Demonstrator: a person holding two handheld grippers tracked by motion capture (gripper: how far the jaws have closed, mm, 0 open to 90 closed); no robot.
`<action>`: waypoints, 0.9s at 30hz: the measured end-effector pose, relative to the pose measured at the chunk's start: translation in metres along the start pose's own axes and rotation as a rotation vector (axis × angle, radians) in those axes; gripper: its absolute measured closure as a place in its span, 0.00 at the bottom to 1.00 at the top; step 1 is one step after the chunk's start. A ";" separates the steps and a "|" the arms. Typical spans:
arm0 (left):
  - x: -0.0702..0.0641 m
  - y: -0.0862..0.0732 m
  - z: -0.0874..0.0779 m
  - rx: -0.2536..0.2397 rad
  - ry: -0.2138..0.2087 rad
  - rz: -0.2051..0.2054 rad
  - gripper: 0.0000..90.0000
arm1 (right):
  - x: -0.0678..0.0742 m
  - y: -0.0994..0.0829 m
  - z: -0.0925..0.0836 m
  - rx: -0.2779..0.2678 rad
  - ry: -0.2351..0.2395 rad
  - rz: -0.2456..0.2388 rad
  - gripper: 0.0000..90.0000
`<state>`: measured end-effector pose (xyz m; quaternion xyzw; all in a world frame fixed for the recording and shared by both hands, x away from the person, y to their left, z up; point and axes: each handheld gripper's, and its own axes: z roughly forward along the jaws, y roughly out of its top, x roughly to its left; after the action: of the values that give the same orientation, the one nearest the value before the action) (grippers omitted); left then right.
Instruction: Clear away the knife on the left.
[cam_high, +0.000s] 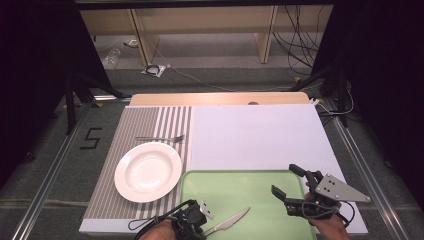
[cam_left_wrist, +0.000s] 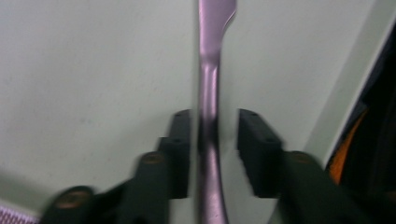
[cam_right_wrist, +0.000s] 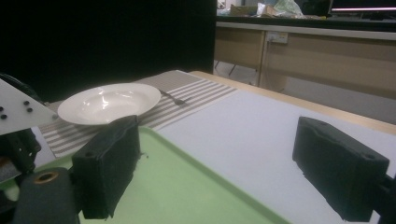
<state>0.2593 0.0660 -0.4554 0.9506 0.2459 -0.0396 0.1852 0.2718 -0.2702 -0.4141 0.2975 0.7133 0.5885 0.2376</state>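
Green tray (cam_high: 260, 192) seen at tabletop's near edge; butter knife (cam_high: 227, 222) laid on it between parted, non-pressing left gripper (cam_left_wrist: 214, 149) jaws; right gripper (cam_high: 290, 187) held wide apart, empty.

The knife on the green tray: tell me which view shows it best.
The high view: the whole knife shows there, lying on the tray with its handle at the left gripper. The left gripper view gives a blurred close-up of its handle between the jaws.

Lighting: you worked under even overhead light; the surface (cam_high: 260, 135) was bright, its surroundings black. Glare: soft sheen on the plate (cam_right_wrist: 108, 103). Blur: your left gripper view was smeared, its fingers (cam_left_wrist: 180, 154) and knife (cam_left_wrist: 208, 116) soft-edged.
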 end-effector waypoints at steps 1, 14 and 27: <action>-0.002 0.001 -0.002 -0.016 0.009 0.010 0.62 | 0.000 0.000 0.000 -0.002 0.001 -0.001 0.18; -0.010 0.010 -0.004 -0.180 0.073 0.059 0.48 | 0.000 0.000 0.000 -0.004 0.001 -0.003 0.18; -0.019 0.019 0.012 -0.196 0.049 0.135 0.95 | 0.001 0.000 0.000 0.000 0.001 -0.007 0.18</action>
<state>0.2521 0.0374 -0.4574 0.9430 0.1885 0.0202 0.2734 0.2716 -0.2694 -0.4139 0.2947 0.7144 0.5878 0.2394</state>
